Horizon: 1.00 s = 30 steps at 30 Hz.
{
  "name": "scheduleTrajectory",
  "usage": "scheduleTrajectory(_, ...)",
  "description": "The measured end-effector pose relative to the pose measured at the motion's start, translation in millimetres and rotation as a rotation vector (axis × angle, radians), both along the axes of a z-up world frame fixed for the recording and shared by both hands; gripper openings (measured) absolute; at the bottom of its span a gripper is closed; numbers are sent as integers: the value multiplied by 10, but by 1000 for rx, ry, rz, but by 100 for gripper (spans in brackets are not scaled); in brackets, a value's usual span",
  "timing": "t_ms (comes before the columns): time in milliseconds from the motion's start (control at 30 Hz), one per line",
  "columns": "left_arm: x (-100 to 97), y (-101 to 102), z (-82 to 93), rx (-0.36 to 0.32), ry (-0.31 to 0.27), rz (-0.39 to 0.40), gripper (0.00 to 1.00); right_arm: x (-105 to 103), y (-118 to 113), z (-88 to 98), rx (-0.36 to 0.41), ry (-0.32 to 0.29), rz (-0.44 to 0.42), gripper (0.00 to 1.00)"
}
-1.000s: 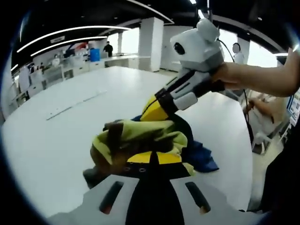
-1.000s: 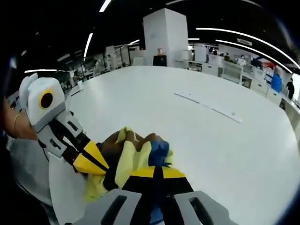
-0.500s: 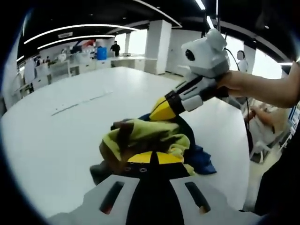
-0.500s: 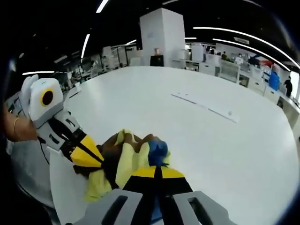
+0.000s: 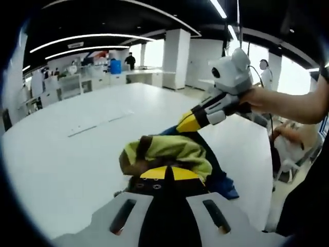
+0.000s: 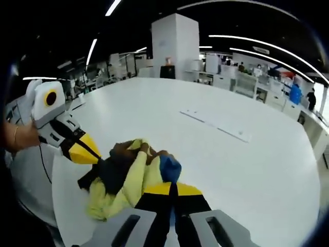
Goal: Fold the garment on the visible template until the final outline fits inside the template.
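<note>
A bunched garment [image 5: 172,150] of yellow-green, brown and blue cloth lies crumpled on the white table [image 5: 56,170]. My left gripper [image 5: 164,174] is shut on its yellow-green part, close in front of the camera. The right gripper [image 5: 189,123], held by a hand [image 5: 272,100], comes in from the right and grips the dark blue cloth behind the bunch. In the right gripper view my right gripper [image 6: 172,188] is shut on the blue part of the garment [image 6: 128,175]. The left gripper [image 6: 85,151] holds its dark edge at the left. A thin pale template strip [image 6: 213,123] lies farther out on the table.
The table's edge runs close at the right in the left gripper view, with a chair [image 5: 288,152] and a person beyond it. The same pale strip [image 5: 97,122] lies left of the bunch. Desks, a white pillar [image 6: 175,46] and distant people fill the background.
Both grippers have lifted and drawn a little apart, still holding the cloth. The bunch now stretches between them and sits lower and narrower in both views.
</note>
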<state>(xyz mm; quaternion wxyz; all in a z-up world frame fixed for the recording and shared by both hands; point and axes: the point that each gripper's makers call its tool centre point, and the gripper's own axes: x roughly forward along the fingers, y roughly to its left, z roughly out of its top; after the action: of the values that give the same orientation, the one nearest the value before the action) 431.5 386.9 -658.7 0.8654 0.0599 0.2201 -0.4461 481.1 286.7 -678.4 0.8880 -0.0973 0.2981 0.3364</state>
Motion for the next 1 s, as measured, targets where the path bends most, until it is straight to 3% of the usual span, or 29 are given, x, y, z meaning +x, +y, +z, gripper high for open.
scheduleTrajectory(267,219,253,309,-130,7,104,0,121,-151,167,-12,-48,-26,0)
scheduleTrajectory(667,634,597,553,-157,-66,229,0,301,-246,343,17,-88,-76,0)
scheduleTrajectory(1000,1028,1041,664,-274,-63,372,0,440,-461,325,32,-70,-159,0)
